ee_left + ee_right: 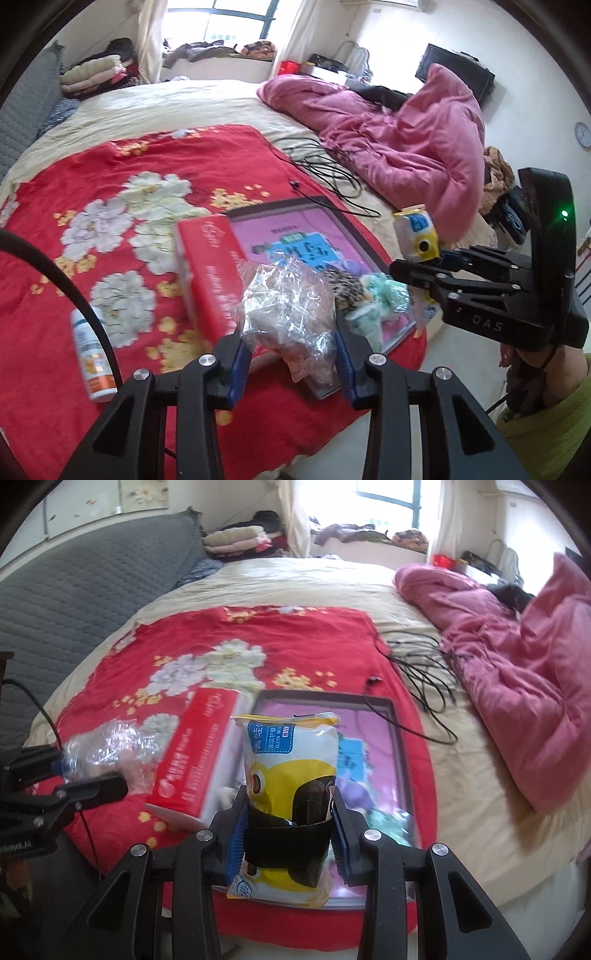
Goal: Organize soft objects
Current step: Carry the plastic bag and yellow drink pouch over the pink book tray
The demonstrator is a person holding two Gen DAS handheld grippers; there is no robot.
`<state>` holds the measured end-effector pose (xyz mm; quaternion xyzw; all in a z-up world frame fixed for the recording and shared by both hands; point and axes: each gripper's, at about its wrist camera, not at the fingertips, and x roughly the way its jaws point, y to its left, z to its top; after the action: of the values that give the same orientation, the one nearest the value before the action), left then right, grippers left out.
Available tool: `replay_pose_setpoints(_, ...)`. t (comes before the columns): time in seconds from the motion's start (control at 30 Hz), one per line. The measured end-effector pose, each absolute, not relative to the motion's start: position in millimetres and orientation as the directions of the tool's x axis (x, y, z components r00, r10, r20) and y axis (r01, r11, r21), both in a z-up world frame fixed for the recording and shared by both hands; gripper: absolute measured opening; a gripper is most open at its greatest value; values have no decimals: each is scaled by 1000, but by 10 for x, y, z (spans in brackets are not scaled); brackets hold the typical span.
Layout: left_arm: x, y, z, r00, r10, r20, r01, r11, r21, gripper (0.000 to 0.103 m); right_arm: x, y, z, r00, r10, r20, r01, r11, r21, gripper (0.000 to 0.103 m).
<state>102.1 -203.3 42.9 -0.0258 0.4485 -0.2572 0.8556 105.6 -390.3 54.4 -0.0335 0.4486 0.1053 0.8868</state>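
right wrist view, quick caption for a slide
Right tool shut on a yellow-and-white wipes pack above the tray on the red floral blanket; left tool holds a crinkled clear plastic bag.

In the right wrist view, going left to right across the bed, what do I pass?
Crinkled clear plastic bag in the left tongs → red tissue pack → yellow and white wipes packet in the right tongs → black cable tangle → pink quilt.

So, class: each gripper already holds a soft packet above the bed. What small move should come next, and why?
Probably carry both on toward the shallow tray and lower them: the left gripper clamps the clear plastic bag, the right gripper the yellow wipes pack, both over the tray.
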Motion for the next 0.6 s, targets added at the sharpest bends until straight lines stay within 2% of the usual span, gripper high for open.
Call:
replay_pose_setpoints(0.3,1175,-2605,25,388,-459,-799,468,845,-259,40,1210,-4190,142,517,142,-844,-181,982,55,40)
replay_pose_setpoints(0.6,1338,-2864,-236,354,-437,-827,492,839,-233,40,1404,-4357,-168,481,140,-865,-148,986,78,40)
